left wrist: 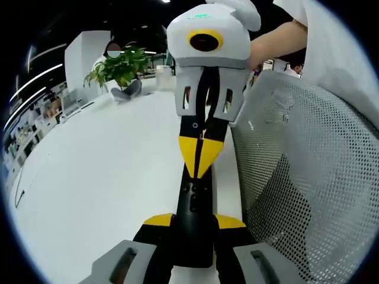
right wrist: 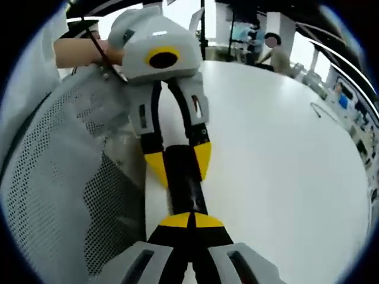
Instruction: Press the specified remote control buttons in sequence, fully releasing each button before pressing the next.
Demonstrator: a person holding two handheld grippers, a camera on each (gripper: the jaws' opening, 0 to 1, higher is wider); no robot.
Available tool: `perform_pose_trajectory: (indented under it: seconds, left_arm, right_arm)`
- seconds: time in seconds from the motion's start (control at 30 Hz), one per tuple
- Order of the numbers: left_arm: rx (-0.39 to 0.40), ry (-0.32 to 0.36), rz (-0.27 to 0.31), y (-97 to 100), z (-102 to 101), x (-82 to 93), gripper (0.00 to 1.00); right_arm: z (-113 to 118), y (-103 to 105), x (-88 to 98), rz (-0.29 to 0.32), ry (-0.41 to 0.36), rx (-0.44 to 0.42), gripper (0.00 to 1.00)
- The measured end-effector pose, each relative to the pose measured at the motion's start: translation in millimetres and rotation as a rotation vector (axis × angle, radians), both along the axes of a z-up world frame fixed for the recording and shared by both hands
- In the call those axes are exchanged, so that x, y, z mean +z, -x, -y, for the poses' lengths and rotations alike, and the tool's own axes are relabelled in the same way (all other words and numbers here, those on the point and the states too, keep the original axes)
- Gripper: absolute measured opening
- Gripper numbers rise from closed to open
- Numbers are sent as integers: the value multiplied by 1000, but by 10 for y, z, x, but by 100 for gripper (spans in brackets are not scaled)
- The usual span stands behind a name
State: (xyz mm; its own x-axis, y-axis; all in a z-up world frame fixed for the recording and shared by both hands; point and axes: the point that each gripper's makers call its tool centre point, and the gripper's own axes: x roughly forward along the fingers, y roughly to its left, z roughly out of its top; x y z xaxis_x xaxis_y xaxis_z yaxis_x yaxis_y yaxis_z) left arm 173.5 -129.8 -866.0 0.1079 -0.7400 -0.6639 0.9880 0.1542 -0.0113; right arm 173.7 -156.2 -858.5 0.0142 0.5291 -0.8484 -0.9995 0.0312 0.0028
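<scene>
A slim black remote control [left wrist: 193, 204] lies lengthwise above the white table [left wrist: 106, 177]. My left gripper [left wrist: 194, 222] is shut on its near end, one yellow tip on each side. My right gripper [left wrist: 200, 158] comes from the far side with its yellow tips closed together, their point resting on the remote's button face. In the right gripper view the same remote [right wrist: 185, 177] runs between my shut right gripper [right wrist: 190, 220] and the left gripper [right wrist: 180, 163], whose yellow tips clamp its sides. Small buttons show faintly on the remote.
A white mesh chair back [left wrist: 302, 171] stands close beside the remote, also seen as the mesh chair back [right wrist: 65, 177]. A person's bare forearm [left wrist: 275, 41] reaches to the right gripper. A potted plant [left wrist: 121, 68] stands at the table's far end.
</scene>
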Motion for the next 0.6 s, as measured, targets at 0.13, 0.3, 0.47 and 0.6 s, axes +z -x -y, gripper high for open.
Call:
perform_pose_trajectory:
  seconds: [0.13,0.3,0.47,0.6]
  left_arm:
    - [0,0,0,-1,2,1,24]
    - [-1,0,1,0,2,2,24]
    - [-2,1,0,1,3,3,24]
    - [-2,3,-1,2,4,3,24]
  right_arm:
    - [-3,-1,-13,12,54,42,0]
    - [-9,-6,-20,9,102,60,0]
    - [-2,-6,-29,0,145,60,0]
    - [10,-11,-24,-4,111,15,0]
